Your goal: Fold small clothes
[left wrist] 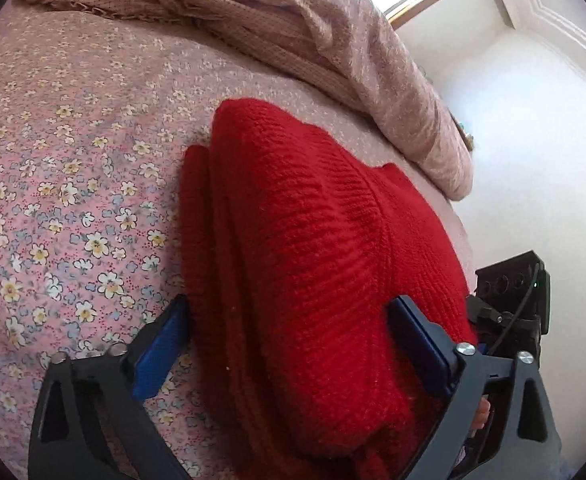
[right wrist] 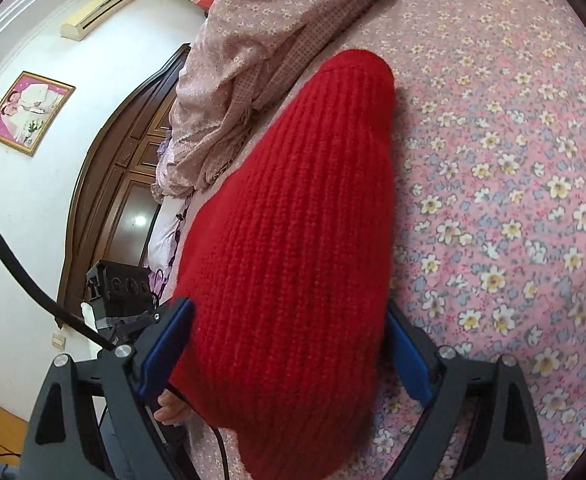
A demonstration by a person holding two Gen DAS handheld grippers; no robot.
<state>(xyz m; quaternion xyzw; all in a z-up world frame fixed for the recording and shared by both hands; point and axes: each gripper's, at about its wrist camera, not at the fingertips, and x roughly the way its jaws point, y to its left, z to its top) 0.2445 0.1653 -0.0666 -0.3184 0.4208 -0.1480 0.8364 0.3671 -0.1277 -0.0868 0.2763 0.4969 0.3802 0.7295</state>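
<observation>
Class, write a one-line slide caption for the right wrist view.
Right gripper open around a red knit garment on the floral bedsheet.

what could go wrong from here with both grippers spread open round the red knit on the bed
1. The left gripper and right gripper are both open around the red knit garment, so it may sag out of its fold.
2. Closing the pads could bunch the thick knit unevenly.
3. The pink quilt lies close and might get dragged.
</observation>
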